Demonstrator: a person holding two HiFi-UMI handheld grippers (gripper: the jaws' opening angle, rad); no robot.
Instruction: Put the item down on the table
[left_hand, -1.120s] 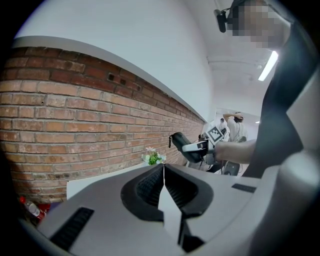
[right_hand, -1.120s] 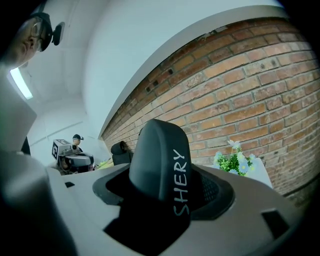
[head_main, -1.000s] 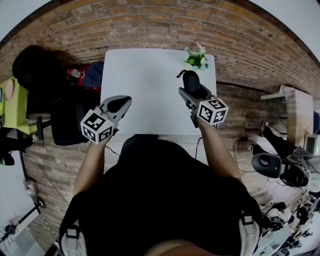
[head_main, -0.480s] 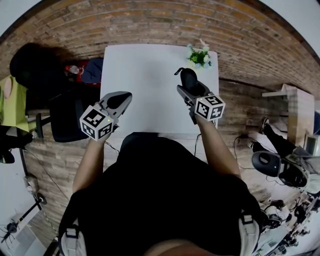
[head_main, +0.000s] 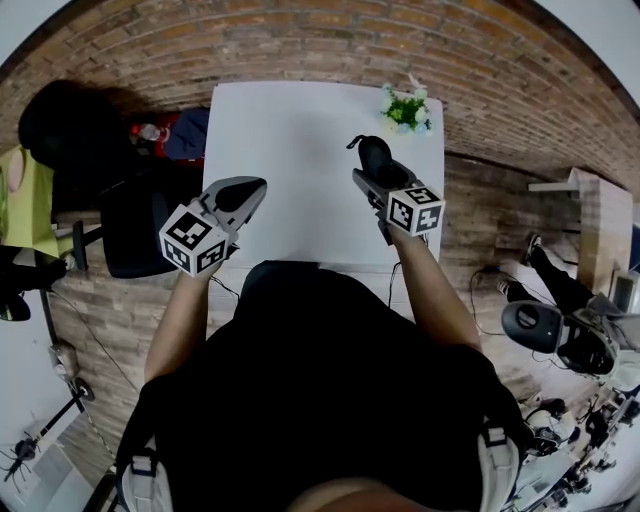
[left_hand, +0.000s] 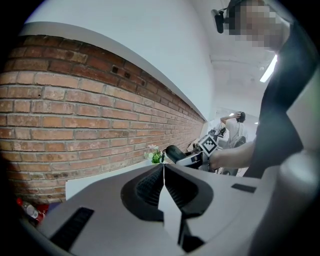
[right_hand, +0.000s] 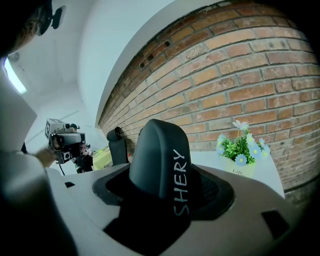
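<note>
My right gripper (head_main: 378, 165) is shut on a black case (head_main: 374, 158) with white lettering, held above the right half of the white table (head_main: 290, 170). In the right gripper view the black case (right_hand: 161, 160) stands up between the jaws and fills the middle. My left gripper (head_main: 240, 198) hangs over the table's near left edge, jaws closed together with nothing between them. In the left gripper view its jaws meet in a thin line at the left gripper's tip (left_hand: 163, 172), and the right gripper with the case (left_hand: 176, 153) shows beyond.
A small potted plant with white and blue flowers (head_main: 405, 108) stands at the table's far right corner. A brick wall (head_main: 320, 40) runs behind the table. A black chair (head_main: 130, 235) and bags (head_main: 170, 138) sit left of it; equipment (head_main: 545, 330) lies on the floor at right.
Both grippers have shifted slightly; the right one with the case has drifted a little left and forward over the table. Grip states are unchanged.
</note>
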